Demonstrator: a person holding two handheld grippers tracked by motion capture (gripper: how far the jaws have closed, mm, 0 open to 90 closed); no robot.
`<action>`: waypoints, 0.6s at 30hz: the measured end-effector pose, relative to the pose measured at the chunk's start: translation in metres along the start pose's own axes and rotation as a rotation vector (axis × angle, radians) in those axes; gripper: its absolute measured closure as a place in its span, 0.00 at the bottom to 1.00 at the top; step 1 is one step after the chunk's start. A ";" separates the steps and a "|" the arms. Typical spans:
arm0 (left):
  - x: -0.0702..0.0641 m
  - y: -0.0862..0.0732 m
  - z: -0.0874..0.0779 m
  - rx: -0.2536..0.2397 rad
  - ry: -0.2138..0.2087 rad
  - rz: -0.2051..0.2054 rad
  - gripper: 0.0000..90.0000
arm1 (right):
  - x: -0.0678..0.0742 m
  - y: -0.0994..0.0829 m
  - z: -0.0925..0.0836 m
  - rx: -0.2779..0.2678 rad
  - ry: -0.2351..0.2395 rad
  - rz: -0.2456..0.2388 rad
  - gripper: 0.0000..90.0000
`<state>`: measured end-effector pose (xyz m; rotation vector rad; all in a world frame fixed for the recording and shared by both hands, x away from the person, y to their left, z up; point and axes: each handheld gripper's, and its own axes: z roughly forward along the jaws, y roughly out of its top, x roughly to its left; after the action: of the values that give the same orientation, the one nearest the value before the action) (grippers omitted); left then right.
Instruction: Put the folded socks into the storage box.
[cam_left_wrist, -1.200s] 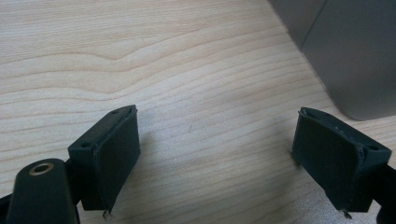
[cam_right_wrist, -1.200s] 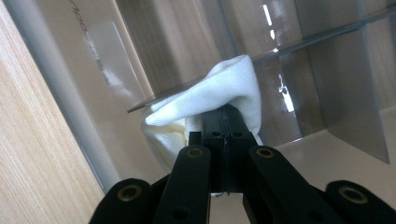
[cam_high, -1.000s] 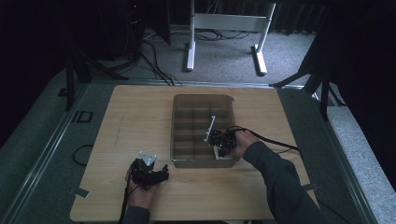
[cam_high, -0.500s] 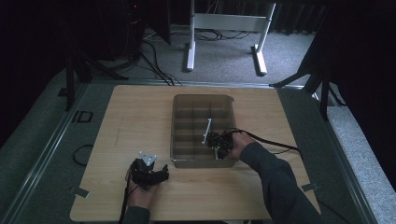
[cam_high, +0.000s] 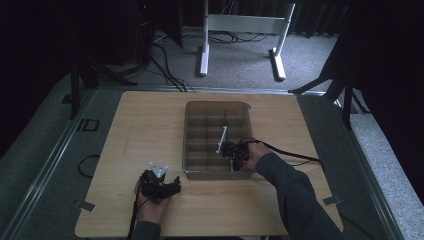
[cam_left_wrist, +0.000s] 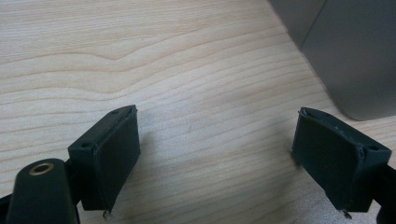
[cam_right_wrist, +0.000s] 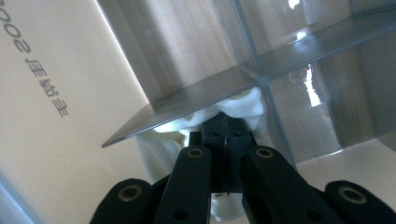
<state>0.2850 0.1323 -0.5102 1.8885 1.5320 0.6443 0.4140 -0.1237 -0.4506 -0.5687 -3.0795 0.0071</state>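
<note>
Right claw (cam_right_wrist: 226, 135) clamped on white cloth (cam_right_wrist: 163, 144) inside clear divided tray (cam_high: 192, 112)

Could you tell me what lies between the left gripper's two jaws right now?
Nothing but bare wooden table; the left gripper is open over it, as its own view shows.

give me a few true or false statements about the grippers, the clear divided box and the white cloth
1. The left gripper has its jaws apart over bare wooden table. True.
2. The right gripper is open and empty. False: it is shut on the crumpled white cloth.
3. The right gripper is at the clear plastic divided box. True.
4. The left gripper is inside the box. False: it sits on the table beside it.
</note>
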 end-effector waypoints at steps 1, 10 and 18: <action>0.000 0.000 0.000 0.001 0.000 0.000 0.17 | 0.000 0.000 0.000 -0.001 0.001 0.000 1.00; 0.000 0.000 0.000 0.000 0.000 -0.001 0.17 | 0.000 -0.004 -0.001 -0.023 -0.002 -0.027 1.00; 0.000 0.000 0.000 0.000 0.000 0.000 0.17 | 0.004 -0.009 -0.008 -0.053 -0.022 -0.039 0.94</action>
<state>0.2851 0.1323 -0.5102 1.8880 1.5320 0.6440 0.4076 -0.1310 -0.4425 -0.5136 -3.1199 -0.0688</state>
